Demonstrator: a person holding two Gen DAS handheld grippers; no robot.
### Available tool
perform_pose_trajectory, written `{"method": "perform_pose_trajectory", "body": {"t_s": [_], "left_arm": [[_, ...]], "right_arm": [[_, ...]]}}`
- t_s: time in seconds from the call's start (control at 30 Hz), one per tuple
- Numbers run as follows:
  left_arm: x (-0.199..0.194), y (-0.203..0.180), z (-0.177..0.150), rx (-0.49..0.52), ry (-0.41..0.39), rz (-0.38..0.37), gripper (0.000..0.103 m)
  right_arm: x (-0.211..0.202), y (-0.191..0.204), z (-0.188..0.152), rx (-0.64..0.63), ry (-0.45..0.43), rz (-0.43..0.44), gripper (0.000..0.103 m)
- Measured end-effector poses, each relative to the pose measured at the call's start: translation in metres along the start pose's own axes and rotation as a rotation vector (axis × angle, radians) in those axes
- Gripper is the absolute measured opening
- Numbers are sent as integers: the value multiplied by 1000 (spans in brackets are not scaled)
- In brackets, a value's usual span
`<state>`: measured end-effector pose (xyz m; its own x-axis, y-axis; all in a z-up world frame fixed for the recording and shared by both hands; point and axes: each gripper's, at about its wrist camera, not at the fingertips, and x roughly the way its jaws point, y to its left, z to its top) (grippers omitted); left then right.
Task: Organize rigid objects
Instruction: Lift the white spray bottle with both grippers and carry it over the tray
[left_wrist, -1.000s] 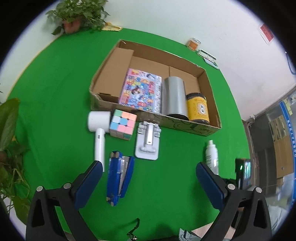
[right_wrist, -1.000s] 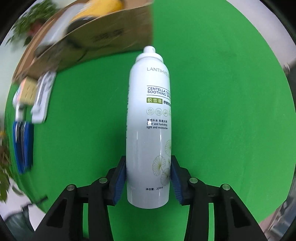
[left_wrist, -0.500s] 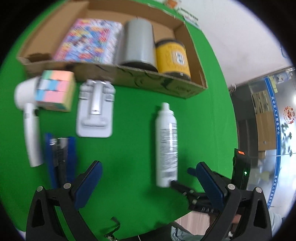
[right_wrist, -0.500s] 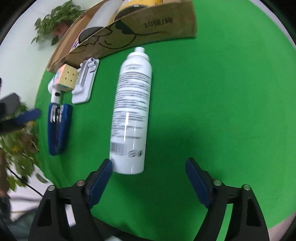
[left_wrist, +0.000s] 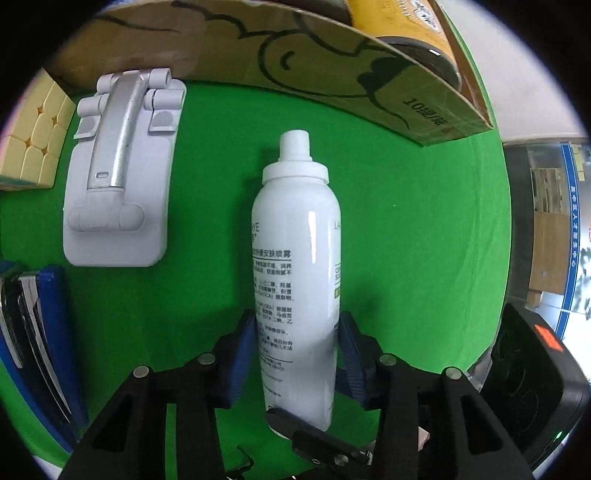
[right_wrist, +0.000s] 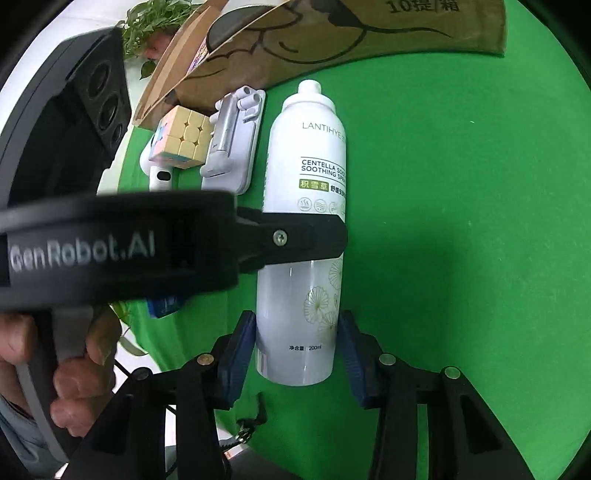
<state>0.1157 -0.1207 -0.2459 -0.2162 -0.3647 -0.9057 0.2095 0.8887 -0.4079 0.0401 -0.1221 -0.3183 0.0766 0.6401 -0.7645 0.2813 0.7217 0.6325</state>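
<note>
Green felt covers the desk (left_wrist: 424, 229), with a brown printed cardboard box (left_wrist: 332, 74) along its far edge. White spray bottle (left_wrist: 295, 266) lies on the felt, capped end toward the box, smooth glossy cylinder with printed text. Left tool (left_wrist: 297, 350) is clenched on its lower body, blue pads touching both sides; right tool (right_wrist: 297, 350) brackets the bottle's base, contact unclear. Just left: grey-white hinged plastic stand (left_wrist: 118, 177), pastel puzzle cube (left_wrist: 33, 147), blue stapler (left_wrist: 33, 332). Yellow jar (left_wrist: 406, 22) sits inside the box.
</note>
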Motion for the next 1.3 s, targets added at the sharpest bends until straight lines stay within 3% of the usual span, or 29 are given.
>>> {"method": "perform_pose_trajectory", "body": {"t_s": [0.13,0.3,0.47,0.7,0.97,1.1,1.2,1.3], "left_arm": [[-21,-25,2,-14,-64,-17,43],[-81,-87,18,91,-213,-9,43],[-118,-136,51,183,-305,12,43],[-112,-154,112,219,-274,26,43],[-74,-158,157,217,-191,58,43],[-67,-152,163,166,-159,52,43],[-75,-140,161,123,-161,2,43],[-86,-126,151,102,-187,12,43]], "right_arm": [[-30,5,9,-13,-37,19,43],[-102,25,33,-100,-173,1,43],[-160,36,72,-125,-293,-3,43],[-186,14,134,-90,-338,-16,43],[-165,-26,177,3,-267,-35,42],[-158,-35,179,-25,-252,-56,42],[-145,-49,186,-3,-231,-130,42],[-148,-60,183,39,-279,-139,45]]}}
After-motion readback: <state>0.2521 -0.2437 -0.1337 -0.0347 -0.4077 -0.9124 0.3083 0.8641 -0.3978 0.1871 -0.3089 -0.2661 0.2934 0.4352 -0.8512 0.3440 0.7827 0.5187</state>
